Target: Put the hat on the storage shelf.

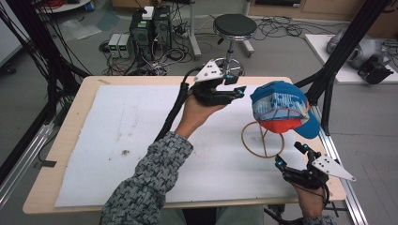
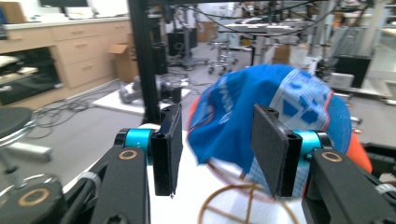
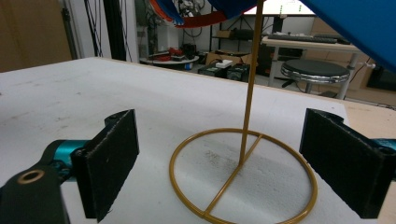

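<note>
Looking down from the high view, a blue and orange cap (image 1: 280, 107) sits atop a thin gold stand (image 1: 263, 139) at the right side of the white-covered table (image 1: 117, 140); the stand's ring base rests on the cover and its rod rises into the cap; the left gripper (image 1: 237, 91) is held up in the air just left of the cap at about the cap's own height, jaws apart and empty, pointing rightward at it; the right gripper (image 1: 292, 155) sits low near the table's front right corner, just beside the ring base, jaws also apart and empty, aimed up the table toward the stand; the cap's brim juts out on the far right side, away from the left gripper.

Turning to the left gripper view, the cap (image 2: 275, 112) lies straight ahead between and beyond the two open pads, its blue crown facing the camera, not yet touched; part of the gold ring (image 2: 224, 196) shows below it.

From the right gripper view, the stand (image 3: 243, 168) stands dead centre between widely spread jaws, the rod upright, the cap's blue fabric (image 3: 355, 23) overhanging at top; nothing is gripped.

By my reading, the left gripper is the nearer to the cap and need only travel rightward to close on the crown, while the right is placed to steady the stand's base.
</note>
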Demonstrator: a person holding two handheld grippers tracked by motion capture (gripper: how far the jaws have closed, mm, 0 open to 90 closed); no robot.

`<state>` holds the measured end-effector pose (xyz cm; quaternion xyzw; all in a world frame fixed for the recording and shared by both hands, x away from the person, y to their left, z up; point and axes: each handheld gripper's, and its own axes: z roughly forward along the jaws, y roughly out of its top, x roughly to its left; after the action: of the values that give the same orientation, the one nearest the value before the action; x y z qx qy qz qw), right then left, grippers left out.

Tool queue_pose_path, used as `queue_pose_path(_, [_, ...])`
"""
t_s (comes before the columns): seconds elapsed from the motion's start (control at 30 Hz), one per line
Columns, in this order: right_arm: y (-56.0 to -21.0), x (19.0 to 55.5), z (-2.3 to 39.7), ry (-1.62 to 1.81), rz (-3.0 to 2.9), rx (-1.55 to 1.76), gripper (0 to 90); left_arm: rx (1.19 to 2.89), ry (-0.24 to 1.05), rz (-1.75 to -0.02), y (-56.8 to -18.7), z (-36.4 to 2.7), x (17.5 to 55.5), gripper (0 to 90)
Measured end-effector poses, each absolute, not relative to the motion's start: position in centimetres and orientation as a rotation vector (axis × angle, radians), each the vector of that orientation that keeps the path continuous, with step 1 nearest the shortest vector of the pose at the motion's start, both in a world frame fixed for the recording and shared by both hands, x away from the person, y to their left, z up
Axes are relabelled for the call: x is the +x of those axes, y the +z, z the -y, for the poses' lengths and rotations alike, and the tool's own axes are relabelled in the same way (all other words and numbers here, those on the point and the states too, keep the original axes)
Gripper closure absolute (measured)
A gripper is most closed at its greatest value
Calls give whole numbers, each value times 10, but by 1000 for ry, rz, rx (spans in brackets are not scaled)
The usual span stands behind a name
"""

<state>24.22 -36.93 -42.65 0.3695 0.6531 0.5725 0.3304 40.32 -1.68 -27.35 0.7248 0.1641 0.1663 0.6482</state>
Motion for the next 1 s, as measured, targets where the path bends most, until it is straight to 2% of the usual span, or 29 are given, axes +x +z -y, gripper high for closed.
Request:
queue_pose_path(0.63, [-427, 243, 368, 1485, -1710, 973, 111, 1593, 556, -601, -303, -129, 360, 438])
queue_pose_path(1.0, [-426, 247, 364, 1484, -1718, 963, 111, 1551, 628, -727, -324, -196, 327, 411])
